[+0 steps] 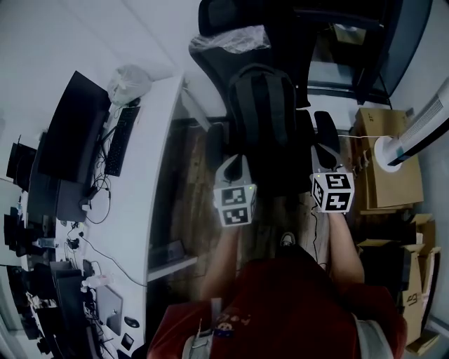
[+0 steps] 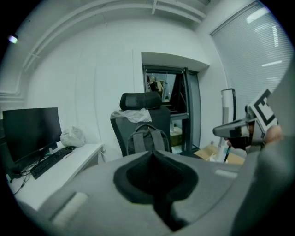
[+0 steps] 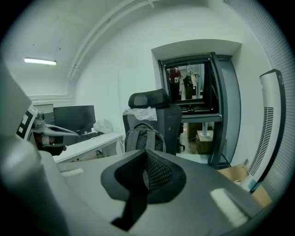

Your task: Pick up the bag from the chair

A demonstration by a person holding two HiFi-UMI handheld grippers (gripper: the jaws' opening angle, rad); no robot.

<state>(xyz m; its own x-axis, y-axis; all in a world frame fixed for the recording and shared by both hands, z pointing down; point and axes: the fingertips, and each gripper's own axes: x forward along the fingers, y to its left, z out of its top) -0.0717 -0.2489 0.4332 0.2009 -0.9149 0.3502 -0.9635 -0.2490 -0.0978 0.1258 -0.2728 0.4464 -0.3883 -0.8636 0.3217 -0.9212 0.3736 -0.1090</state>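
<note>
A dark grey backpack [image 1: 263, 119] stands upright on the seat of a black office chair [image 1: 231, 17], straps facing me. It also shows in the left gripper view as the backpack [image 2: 146, 139] and in the right gripper view as the backpack [image 3: 142, 137], leaning against the chair back [image 3: 173, 120]. My left gripper [image 1: 235, 167] is held in front of the bag's left side, short of it, jaws shut and empty. My right gripper [image 1: 324, 157] is level with it at the bag's right side, also shut and empty. Neither touches the bag.
A white desk [image 1: 151, 161] with a monitor [image 1: 70, 133], a keyboard [image 1: 121, 140] and a plastic bag [image 1: 130, 83] runs along the left. Cardboard boxes [image 1: 382, 161] and a white tower fan [image 1: 414, 133] stand at the right. A dark doorway [image 3: 193, 92] lies behind the chair.
</note>
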